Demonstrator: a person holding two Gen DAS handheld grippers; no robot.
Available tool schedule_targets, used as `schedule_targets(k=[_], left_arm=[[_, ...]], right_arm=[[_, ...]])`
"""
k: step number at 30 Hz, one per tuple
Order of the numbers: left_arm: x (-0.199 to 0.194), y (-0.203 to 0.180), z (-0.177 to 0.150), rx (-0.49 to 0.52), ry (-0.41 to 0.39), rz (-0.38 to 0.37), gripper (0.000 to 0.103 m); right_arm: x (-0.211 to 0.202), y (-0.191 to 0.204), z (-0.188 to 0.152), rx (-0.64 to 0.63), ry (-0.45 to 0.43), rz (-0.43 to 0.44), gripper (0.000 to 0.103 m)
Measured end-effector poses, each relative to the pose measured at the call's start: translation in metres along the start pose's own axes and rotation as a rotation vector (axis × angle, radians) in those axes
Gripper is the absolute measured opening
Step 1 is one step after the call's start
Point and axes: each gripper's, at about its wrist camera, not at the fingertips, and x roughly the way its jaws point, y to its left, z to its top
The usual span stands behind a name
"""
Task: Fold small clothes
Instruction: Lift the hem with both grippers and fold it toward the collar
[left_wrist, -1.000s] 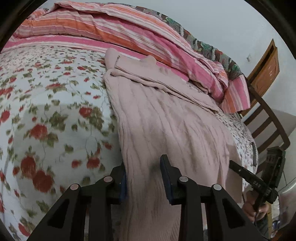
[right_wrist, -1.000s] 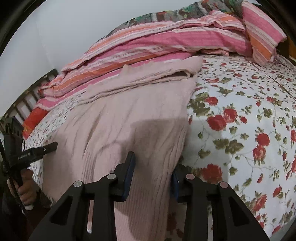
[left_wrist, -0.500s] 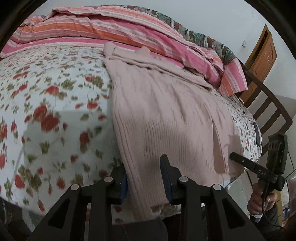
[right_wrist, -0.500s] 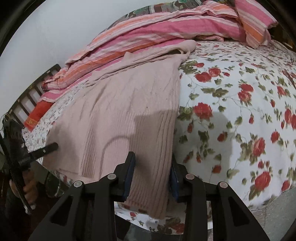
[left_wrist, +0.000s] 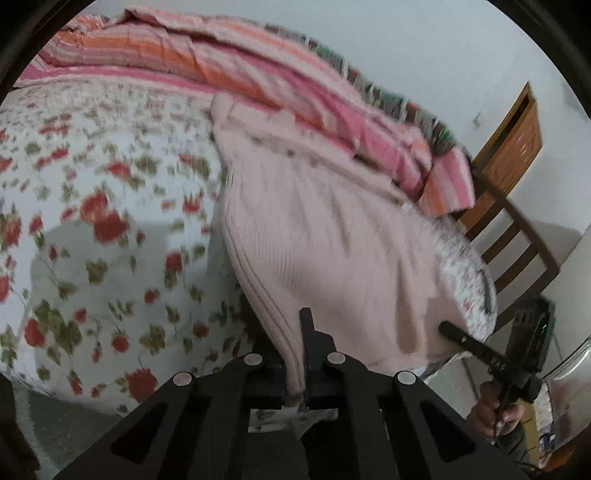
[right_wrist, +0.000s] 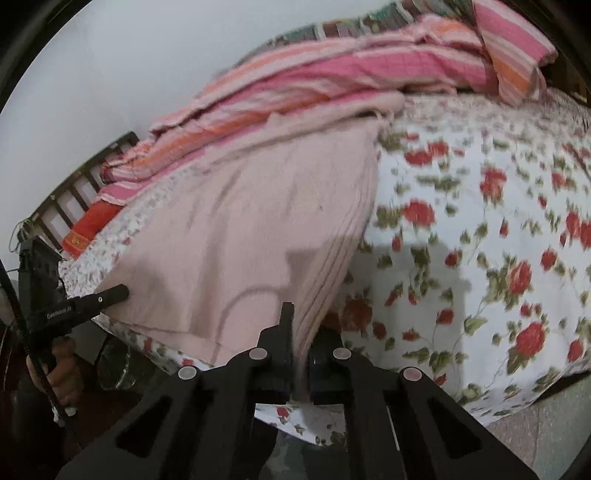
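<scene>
A pale pink ribbed knit garment (left_wrist: 325, 236) lies lengthwise on the floral bedsheet (left_wrist: 96, 229), its far end against the striped bedding. My left gripper (left_wrist: 295, 369) is shut on the garment's near left hem corner at the bed's edge. In the right wrist view the same garment (right_wrist: 236, 229) lies on the sheet (right_wrist: 480, 236), and my right gripper (right_wrist: 301, 354) is shut on the near right hem corner. Each gripper shows in the other's view, at the opposite hem corner (left_wrist: 465, 338) (right_wrist: 96, 299).
A pile of pink and orange striped bedding (left_wrist: 280, 85) runs along the far side of the bed. A wooden chair (left_wrist: 517, 236) and a wooden door (left_wrist: 513, 144) stand to the right. A slatted headboard (right_wrist: 74, 192) is at the left in the right wrist view.
Both grippers closed on the garment's near hem corners; half a second ago both were open around the hem. The views are blurred by motion, and the hem is lifted slightly off the bed edge.
</scene>
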Motion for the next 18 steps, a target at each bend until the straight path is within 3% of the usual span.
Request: schedule_targets(k=[7,18], left_arm=[[-0.030,0.004,0.021,-0.084,-0.111,-0.094,0.006],[-0.023,-0.006,0.055,-0.022,-0.157,-0.065,0.006]], right_arm=[[-0.038,-0.015,0.019,0.103,-0.168,0.102,0.005],[-0.057,-0.013,0.053,0.089,-0.278,0.124,0.005]])
